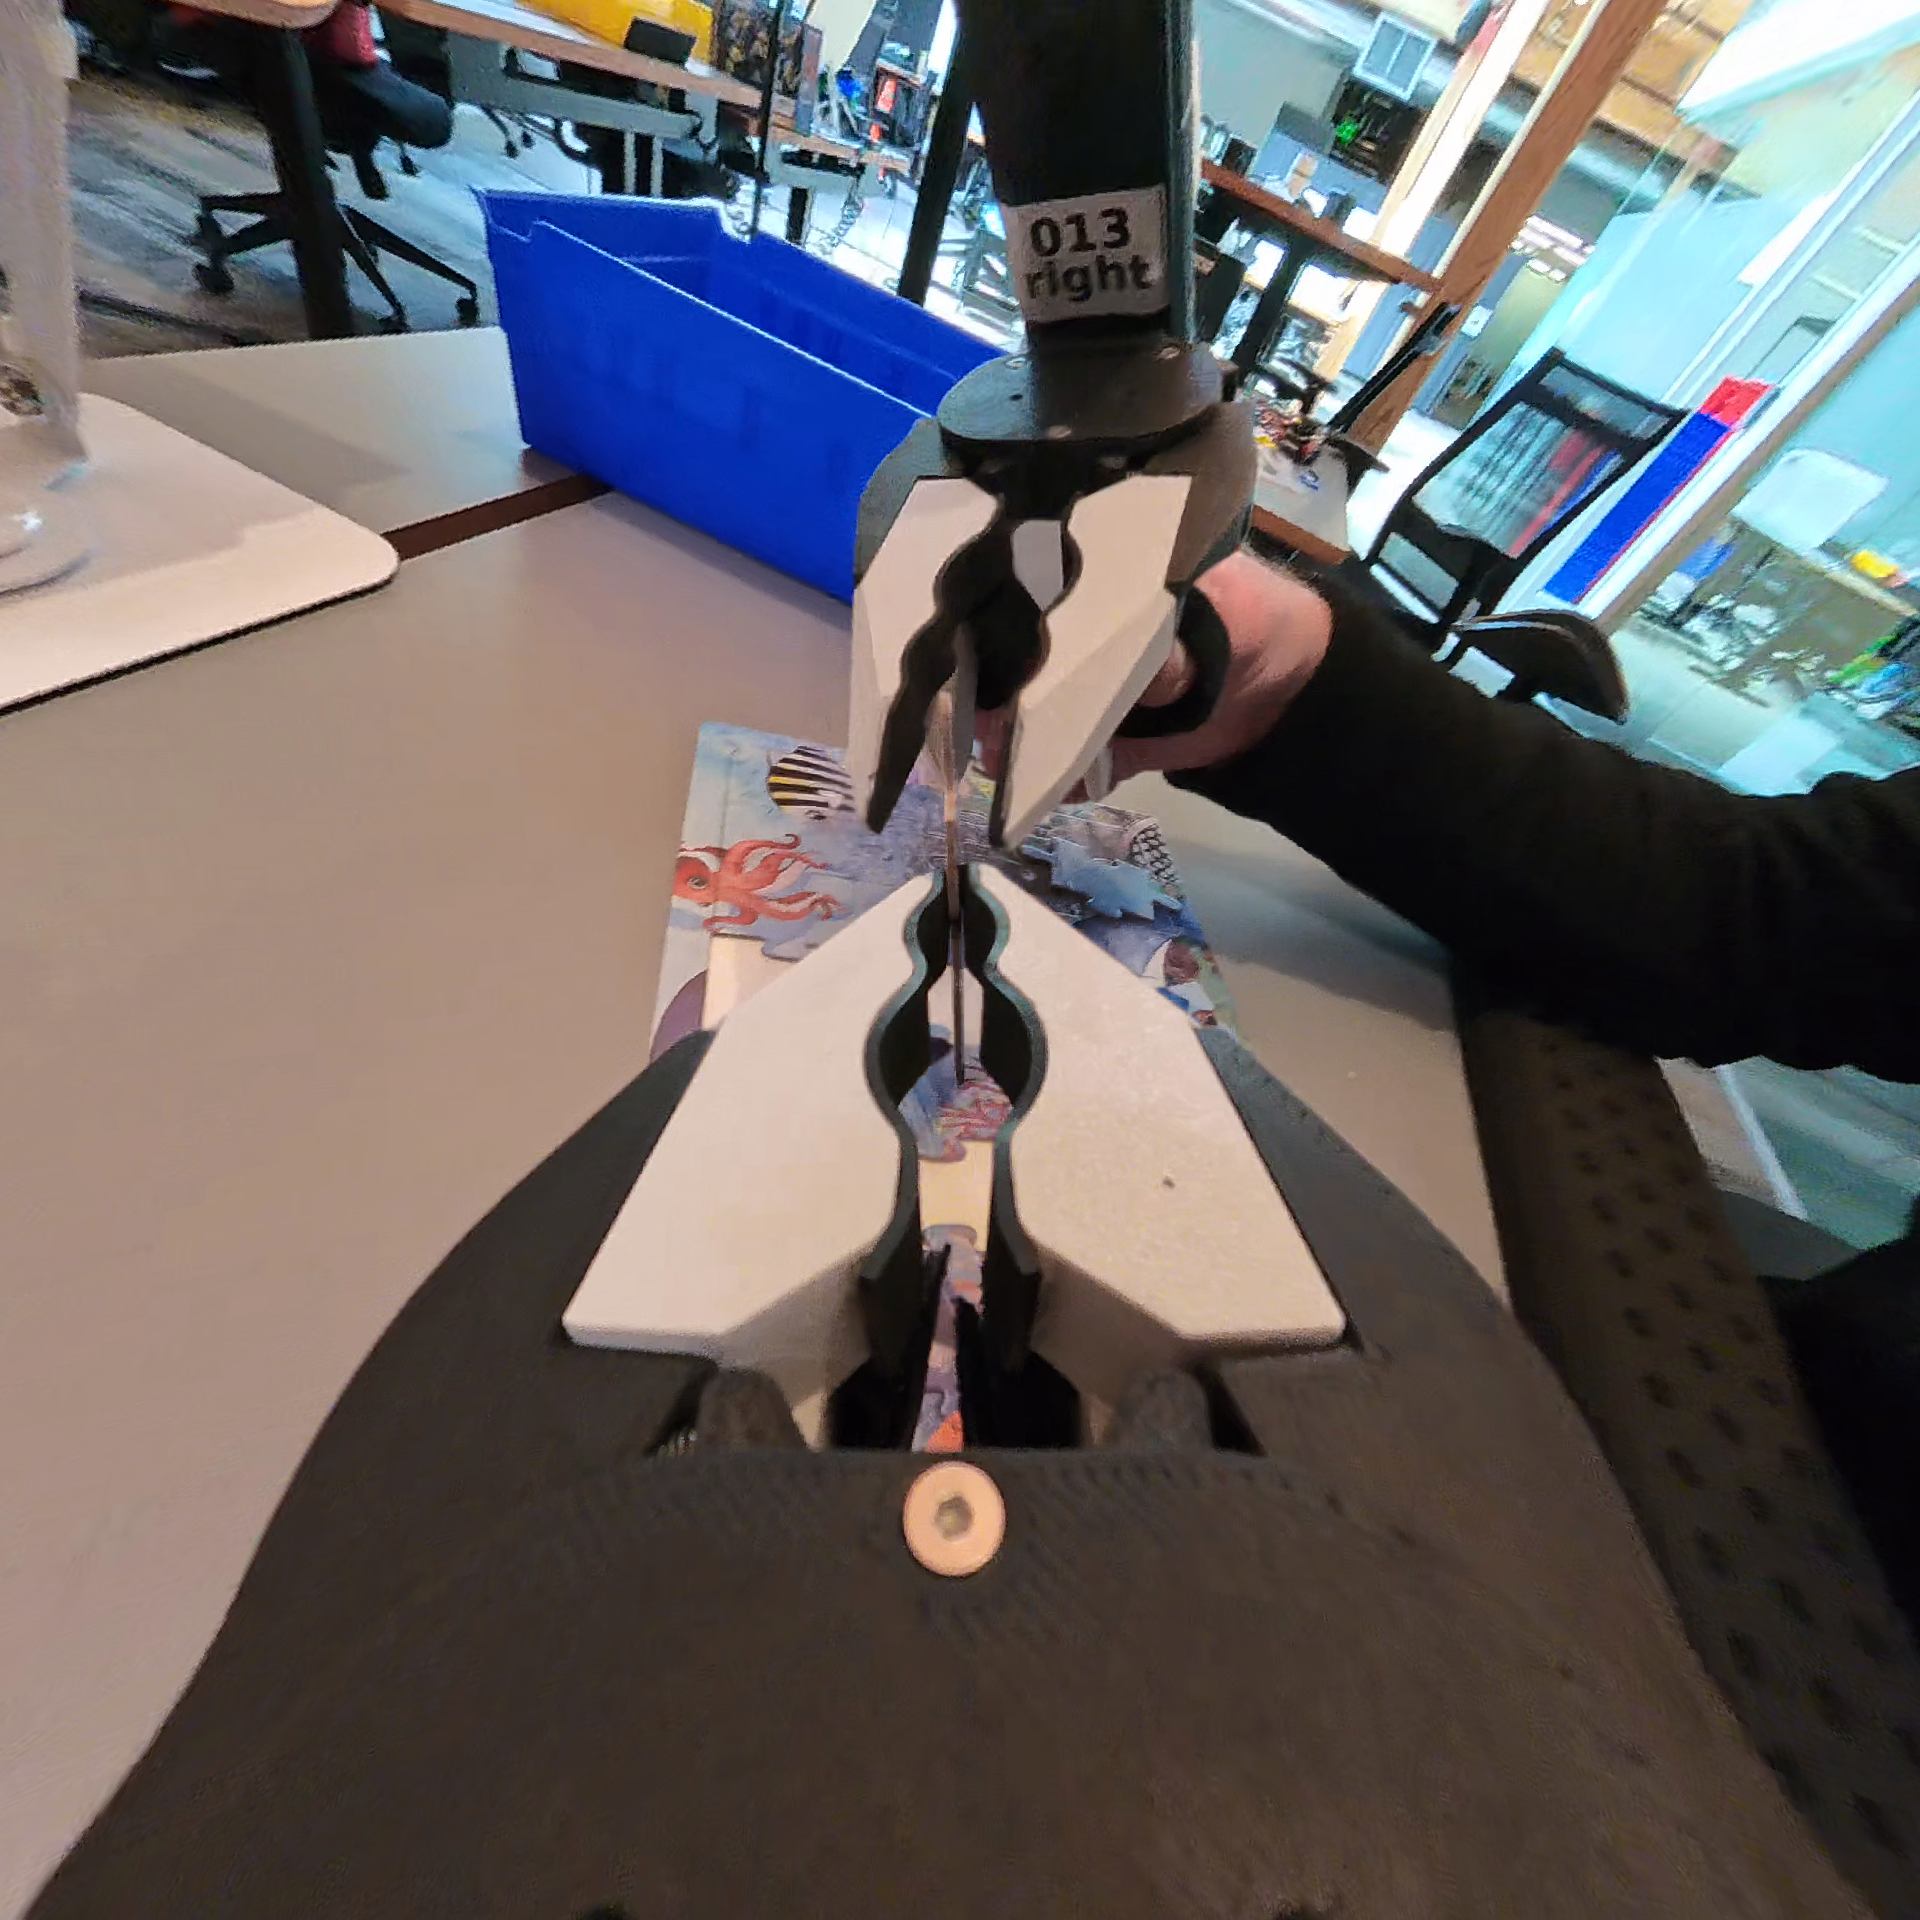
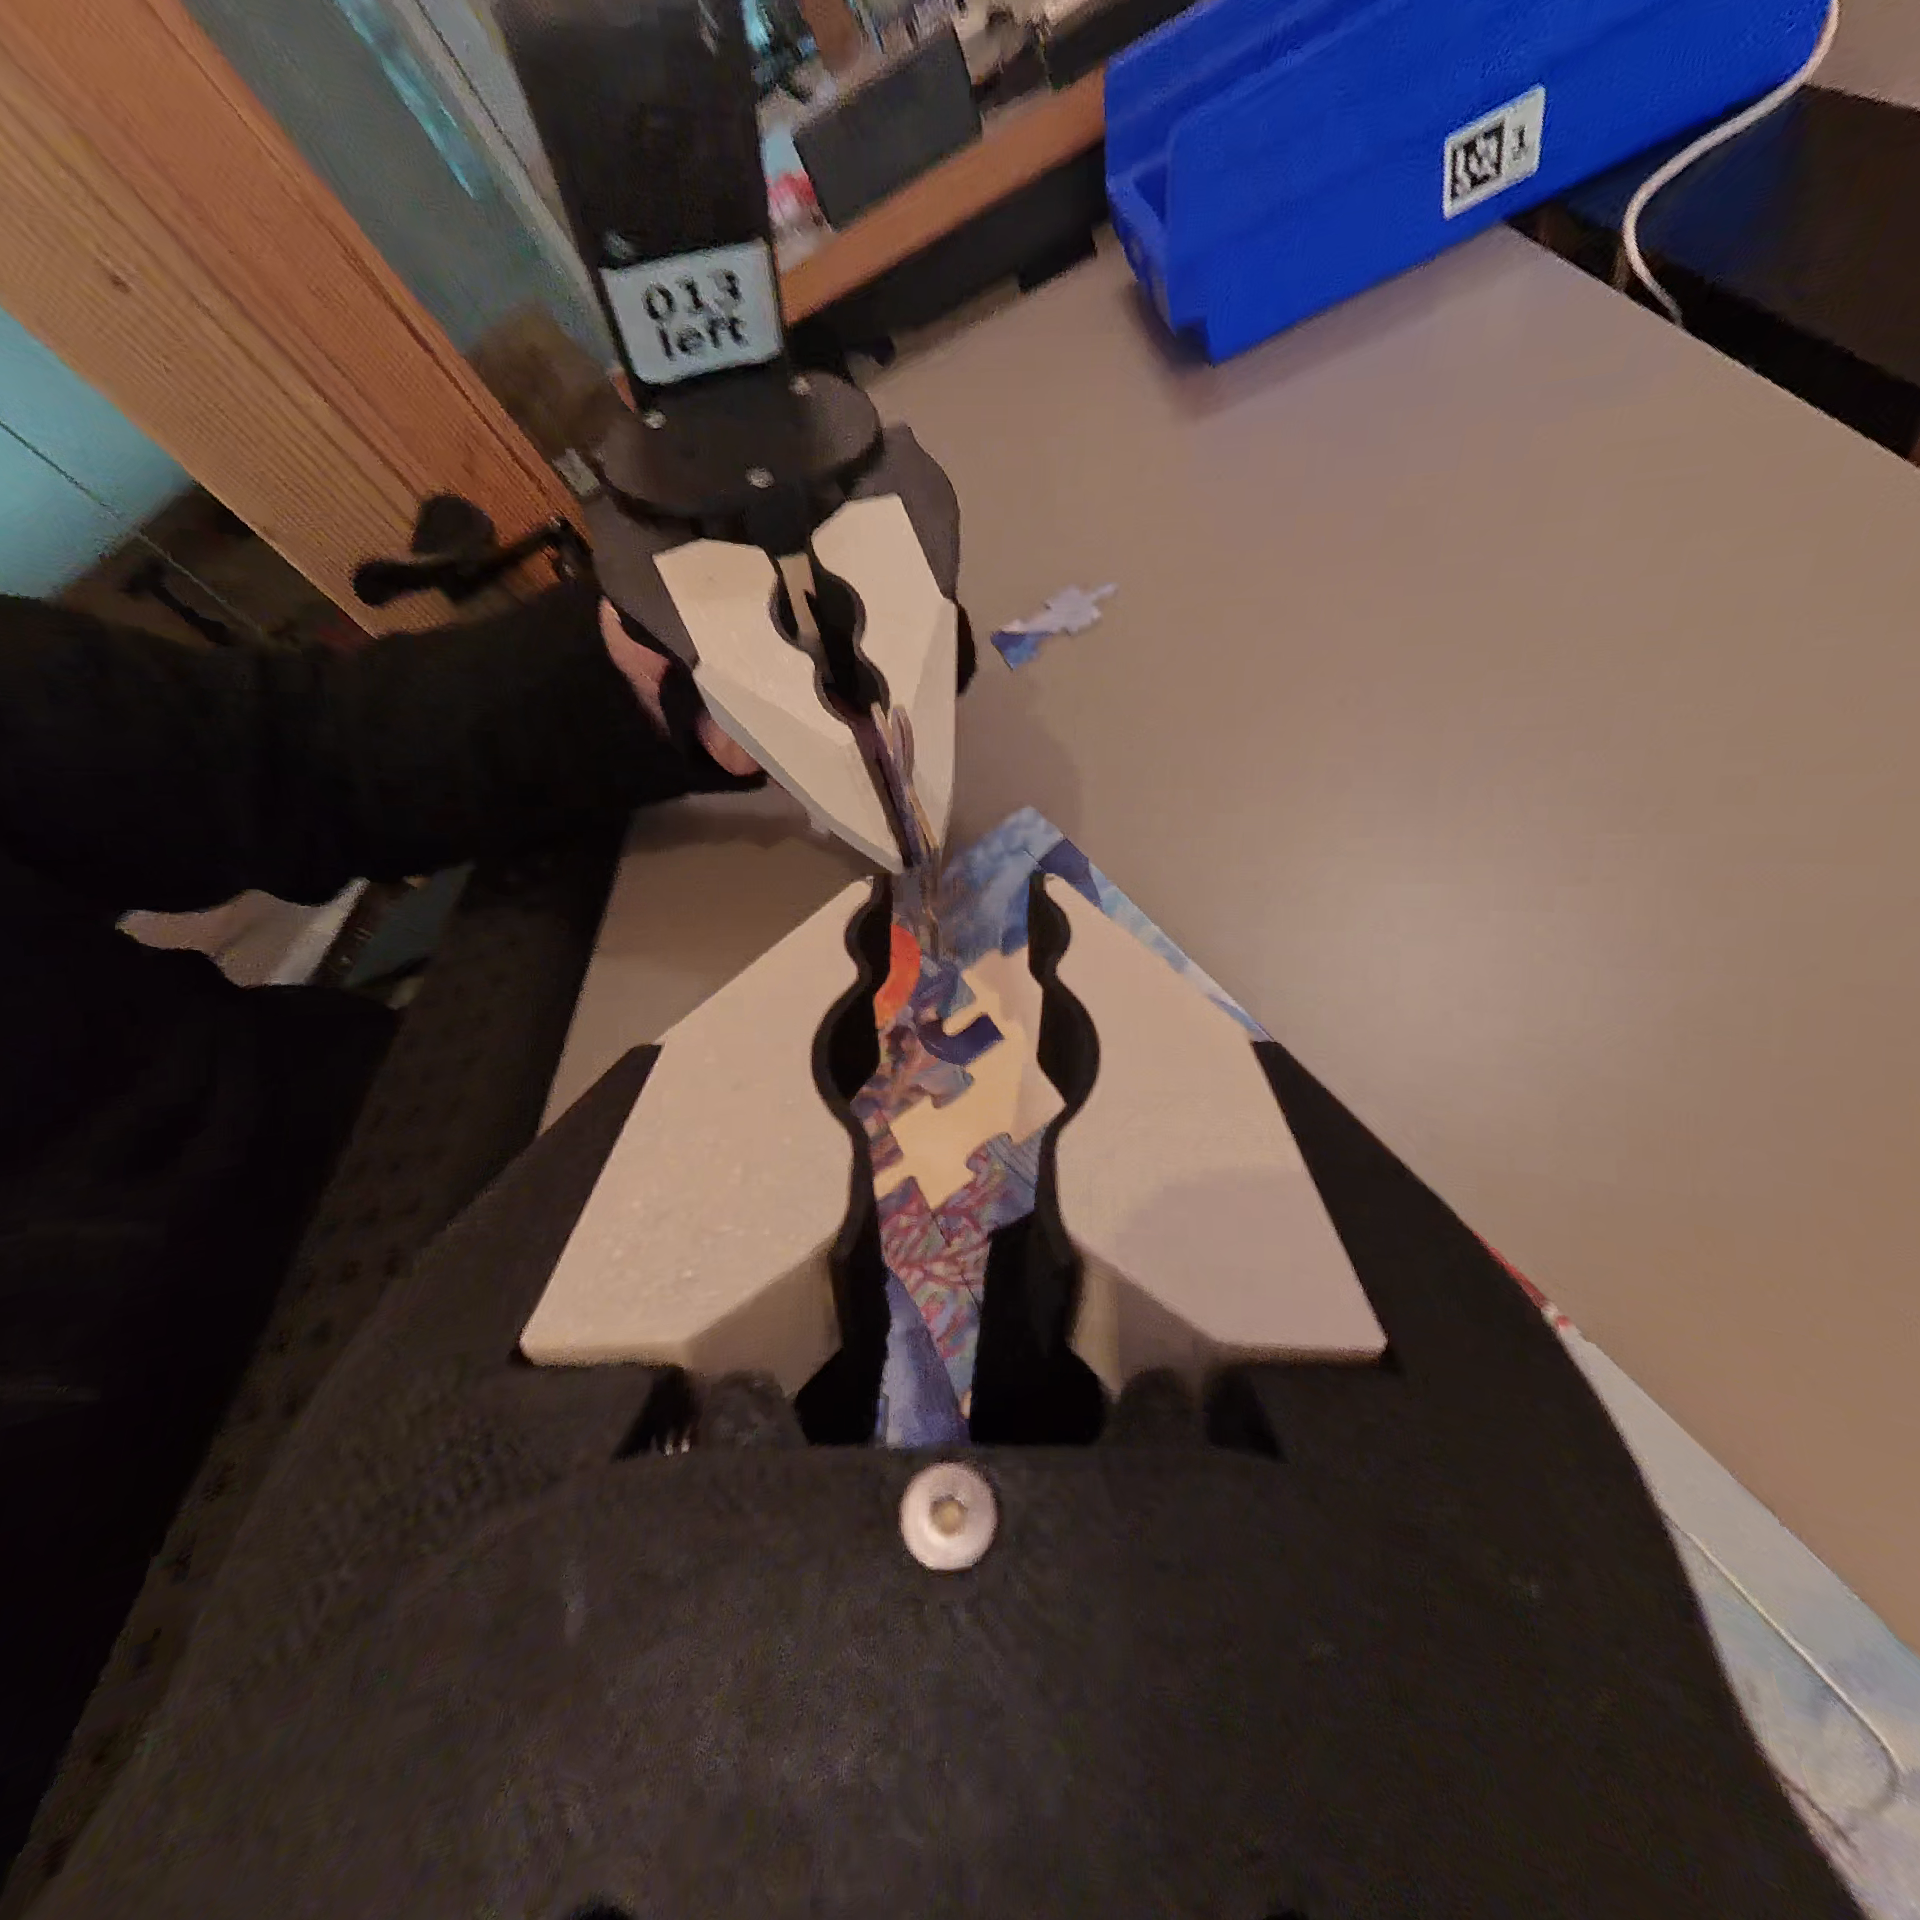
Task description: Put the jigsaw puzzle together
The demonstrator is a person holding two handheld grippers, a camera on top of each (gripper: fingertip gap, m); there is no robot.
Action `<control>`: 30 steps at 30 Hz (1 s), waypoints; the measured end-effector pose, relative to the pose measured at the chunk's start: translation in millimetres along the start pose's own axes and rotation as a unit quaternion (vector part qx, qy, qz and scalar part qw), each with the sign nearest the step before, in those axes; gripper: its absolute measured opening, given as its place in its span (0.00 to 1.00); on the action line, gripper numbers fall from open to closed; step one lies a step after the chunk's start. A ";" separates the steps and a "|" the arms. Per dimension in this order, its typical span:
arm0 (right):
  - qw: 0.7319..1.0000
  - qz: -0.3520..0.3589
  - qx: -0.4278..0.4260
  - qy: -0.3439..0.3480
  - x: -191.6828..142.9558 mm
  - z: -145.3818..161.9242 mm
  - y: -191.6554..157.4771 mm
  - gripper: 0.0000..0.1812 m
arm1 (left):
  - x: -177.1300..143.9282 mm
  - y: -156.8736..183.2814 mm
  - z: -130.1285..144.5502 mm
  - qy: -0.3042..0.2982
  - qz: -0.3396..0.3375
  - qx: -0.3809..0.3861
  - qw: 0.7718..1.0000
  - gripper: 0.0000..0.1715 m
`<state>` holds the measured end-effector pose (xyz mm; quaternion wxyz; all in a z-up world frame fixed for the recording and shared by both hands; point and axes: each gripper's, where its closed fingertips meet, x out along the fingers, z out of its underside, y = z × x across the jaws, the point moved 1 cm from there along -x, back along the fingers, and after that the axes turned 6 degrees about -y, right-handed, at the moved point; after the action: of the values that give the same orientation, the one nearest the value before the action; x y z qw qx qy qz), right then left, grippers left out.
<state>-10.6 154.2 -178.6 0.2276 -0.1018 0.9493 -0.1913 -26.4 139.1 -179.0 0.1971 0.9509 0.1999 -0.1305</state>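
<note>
Left tool [image 1: 954, 894] nearly closed, clamped on a thin puzzle piece [image 1: 958, 971] held edge-on above the puzzle board [image 1: 748, 883]. Right tool [image 2: 956, 883] stood a narrow gap apart; in the left wrist view the same piece ran up between its fingers, contact uncertain. Board lay near the counter's [image 1: 364, 831] front edge, mostly hidden by both tools. One loose piece [image 2: 1049, 621] lay apart toward the blue bin [image 2: 1299, 177].
</note>
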 end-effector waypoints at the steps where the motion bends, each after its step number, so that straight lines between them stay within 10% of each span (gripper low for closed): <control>1: 1.000 -0.016 0.002 0.016 -0.7 -4.3 -3.8 0.10 | 1.2 0.8 1.0 -0.003 0.003 -0.002 1.000 0.00; 14: 0.995 -0.064 0.040 0.063 -11.5 -12.9 -6.3 0.00 | 6.3 -0.6 22.9 -0.052 0.015 -0.005 0.999 0.04; 21: 0.992 -0.087 0.086 -0.035 2.8 18.9 -6.6 0.00 | -9.6 -21.9 64.5 -0.194 -0.049 0.036 0.979 0.13; 30: 0.983 -0.092 0.112 -0.111 21.6 43.9 -6.7 0.00 | -17.9 -25.2 67.8 -0.215 -0.067 0.055 0.973 0.15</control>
<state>-8.1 128.2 -220.6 0.3232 -0.1833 0.8772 -0.3040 -64.6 125.5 -241.5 0.1736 0.8945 0.2088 -0.3552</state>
